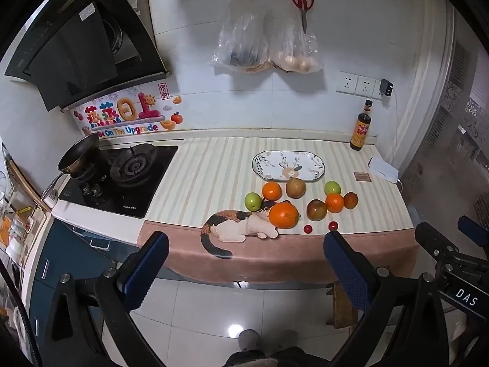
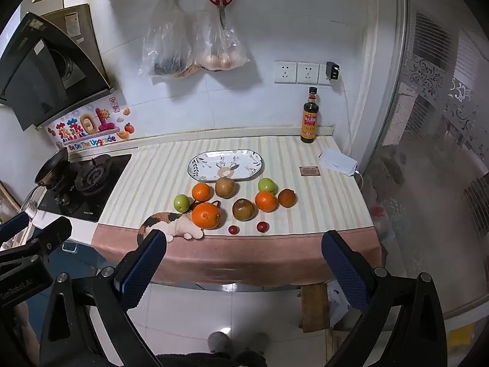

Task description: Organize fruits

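Several fruits lie on the striped cloth in front of an empty oval patterned plate [image 1: 288, 165] [image 2: 225, 165]: a large orange [image 1: 283, 214] [image 2: 206, 215], smaller oranges [image 1: 271, 190] [image 2: 266, 201], green apples [image 1: 252, 201] [image 2: 267, 185], a brown pear [image 1: 295, 187] [image 2: 225, 187], a reddish-green apple [image 1: 317, 209] [image 2: 243, 209] and two small red fruits [image 1: 307, 228] [image 2: 262, 226]. My left gripper [image 1: 246, 240] is open and empty, held back from the counter's front edge. My right gripper [image 2: 244, 238] is also open and empty, at a similar distance.
A gas stove [image 1: 122, 174] with a pan [image 1: 79, 153] is at the left. A sauce bottle [image 2: 309, 116] stands at the back right, near a small card [image 2: 309, 171] and a white charger [image 2: 337, 160]. Bags [image 2: 195, 42] and scissors hang on the wall. A wooden stool [image 2: 314, 305] stands on the floor.
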